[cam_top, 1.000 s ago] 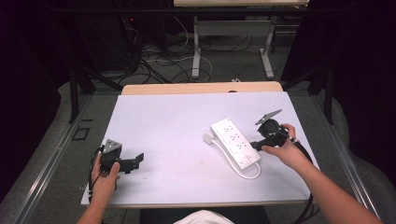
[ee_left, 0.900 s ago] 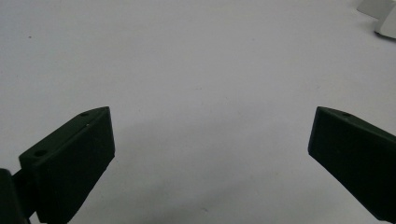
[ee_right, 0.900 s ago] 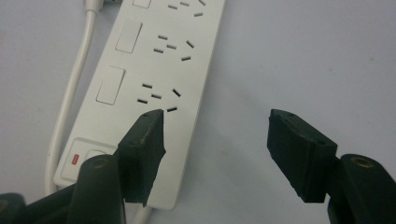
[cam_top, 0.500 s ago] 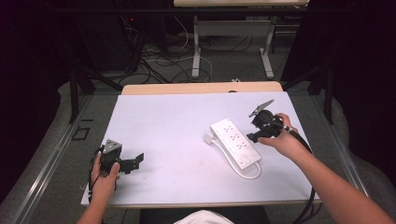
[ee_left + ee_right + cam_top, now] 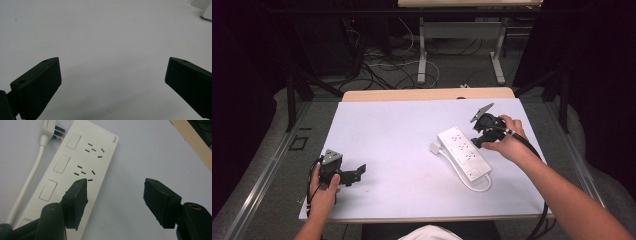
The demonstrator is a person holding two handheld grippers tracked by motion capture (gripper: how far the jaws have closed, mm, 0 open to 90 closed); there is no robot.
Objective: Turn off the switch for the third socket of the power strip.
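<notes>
Right gripper [image 5: 115, 187] jaws apart, one hiding pt of power strip [image 5: 82, 167].

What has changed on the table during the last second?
The right gripper moved away from the person along the far side of the power strip, jaws open, taking hold of nothing. The left gripper, the power strip and its plug stayed where they were.
</notes>
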